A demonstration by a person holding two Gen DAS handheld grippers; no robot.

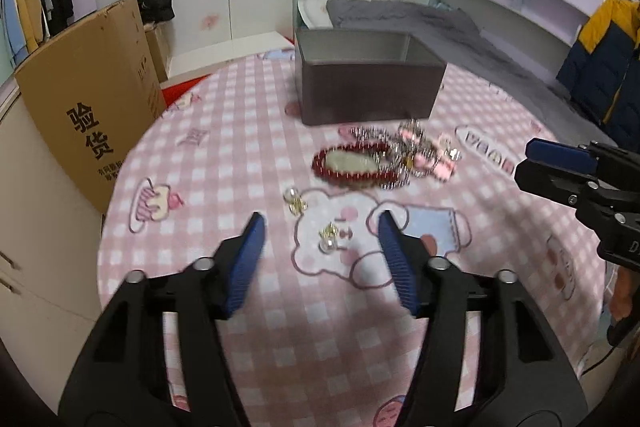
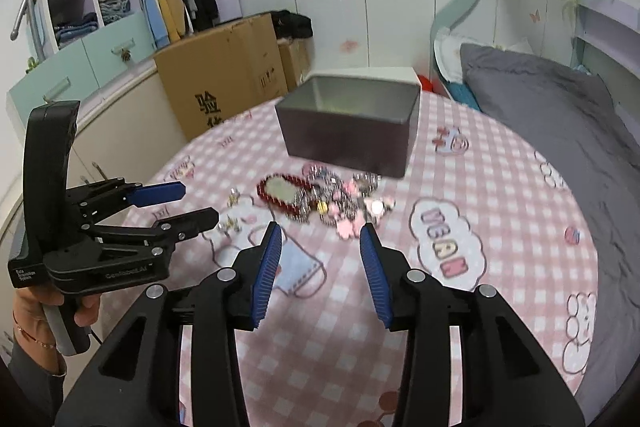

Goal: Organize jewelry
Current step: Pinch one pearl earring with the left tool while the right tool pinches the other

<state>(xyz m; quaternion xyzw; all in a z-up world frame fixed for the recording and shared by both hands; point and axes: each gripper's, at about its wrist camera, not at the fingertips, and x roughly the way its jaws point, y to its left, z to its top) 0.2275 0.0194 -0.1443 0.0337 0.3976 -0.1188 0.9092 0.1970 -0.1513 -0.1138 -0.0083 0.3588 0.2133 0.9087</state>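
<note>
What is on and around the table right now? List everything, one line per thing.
Box: one, dark, open top, far side of the tablecloth, pink checked.
Red bead bracelet: one, in front of the box.
Jewelry pile: count unclear, silver and pink, beside the bracelet.
Small earrings: a few, gold and clear, nearest the left gripper.
Cardboard carton: one, brown, on the floor.
Grey bedding: right side.
Left gripper: jaws open, empty.
Right gripper: jaws open, empty.
</note>
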